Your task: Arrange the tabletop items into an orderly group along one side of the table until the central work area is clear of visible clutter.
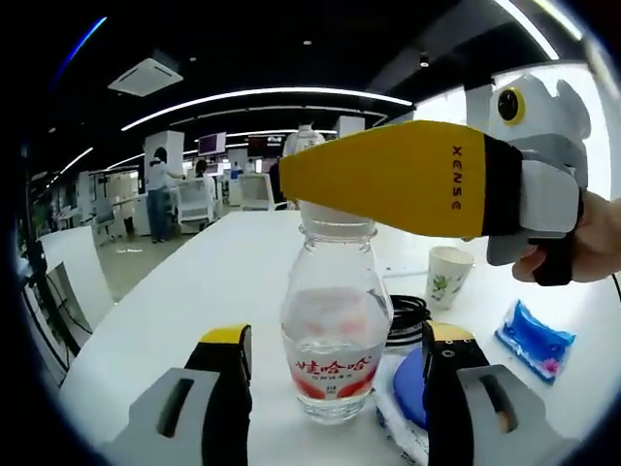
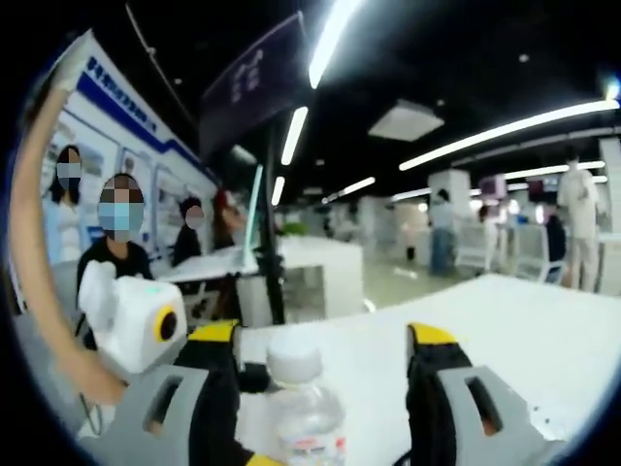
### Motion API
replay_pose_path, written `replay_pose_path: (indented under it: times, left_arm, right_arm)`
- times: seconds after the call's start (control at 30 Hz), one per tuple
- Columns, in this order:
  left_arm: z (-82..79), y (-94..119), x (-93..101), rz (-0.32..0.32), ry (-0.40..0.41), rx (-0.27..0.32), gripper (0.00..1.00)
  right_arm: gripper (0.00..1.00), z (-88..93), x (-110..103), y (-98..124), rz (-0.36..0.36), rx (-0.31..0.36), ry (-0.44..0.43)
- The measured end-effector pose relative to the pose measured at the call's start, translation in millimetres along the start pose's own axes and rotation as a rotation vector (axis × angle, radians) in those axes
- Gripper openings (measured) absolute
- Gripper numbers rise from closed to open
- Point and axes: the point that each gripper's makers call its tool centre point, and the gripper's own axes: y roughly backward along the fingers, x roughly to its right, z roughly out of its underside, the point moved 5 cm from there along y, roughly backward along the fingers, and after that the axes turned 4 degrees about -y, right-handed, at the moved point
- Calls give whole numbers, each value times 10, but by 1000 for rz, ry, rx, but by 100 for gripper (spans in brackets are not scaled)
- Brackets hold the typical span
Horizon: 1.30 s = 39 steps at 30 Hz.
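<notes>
In the left gripper view, our left gripper (image 1: 335,374) holds its two yellow-tipped jaws apart, one on either side of a clear water bottle (image 1: 336,340). The bottle stands upright on the white worktop (image 1: 223,282), its long axis vertical, its red-printed label facing us. The jaws flank its lower body with a gap visible on both sides, so they are not gripping it.

At the bottle's neck, our right gripper (image 1: 291,180) reaches in from the right, its long yellow jaw lying level across the cap and hiding it. In the right gripper view, the right gripper (image 2: 320,388) has its jaws apart as well, with the bottle's white cap (image 2: 294,359) between them and clear space on each side.

So both grippers bracket the same bottle: the left low around the body, the right high at the cap. Neither is closed on it.

Further out on the worktop, to the bottle's right, we see a blue round object (image 1: 409,386) just beside the bottle's base, a coiled black cable (image 1: 408,318) behind it, a paper cup (image 1: 447,275), and a blue packet (image 1: 535,340) well apart near the edge.
</notes>
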Motion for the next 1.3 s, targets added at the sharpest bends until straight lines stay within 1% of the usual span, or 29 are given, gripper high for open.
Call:
replay_pose_path:
  times: [0.07, 0.13, 0.2, 0.23, 0.33, 0.43, 0.5, 0.57, 0.8, 0.9, 1.0, 1.1, 1.3]
  left_arm:
    - [-1, 7, 10, 11, 6, -5, 76]
    - [0, 25, 11, 19, 10, -8, 80]
    - [-9, 43, 16, 38, 12, 1, 85]
    - [-15, 47, 13, 47, 2, 14, 86]
    - [-23, 73, 29, 61, -16, 14, 89]
    - [-42, 108, 53, 86, -21, 28, 93]
    - [-48, 139, 60, 96, -48, 26, 94]
    - [-56, 163, 62, 102, -49, 23, 95]
    - [-134, 260, 101, 124, -58, 34, 95]
    - [-157, 304, 116, 135, -68, 28, 94]
    - [-188, 362, 107, 143, -79, 34, 94]
    - [-208, 411, 100, 151, -94, 38, 93]
    - [-224, 510, 125, 164, -97, 34, 93]
  right_arm:
    - [75, -7, -12, 37, 7, -1, -5]
    - [82, -25, -32, 78, 16, 5, -16]
    - [86, -37, -49, 123, 27, 13, -23]
    - [86, -35, -55, 143, 29, 13, -25]
    - [87, -19, -80, 202, 38, 8, -36]
    - [87, -17, -108, 259, 48, 7, -46]
    - [87, -25, -130, 296, 53, 5, -40]
    - [88, -43, -150, 320, 58, 8, -44]
    - [89, -112, -238, 376, 71, 12, -44]
    - [90, -130, -295, 423, 78, 10, -49]
    - [90, -162, -353, 476, 83, 12, -50]
    - [90, -173, -395, 527, 94, 13, -52]
    - [90, -220, -451, 605, 117, 27, -62]
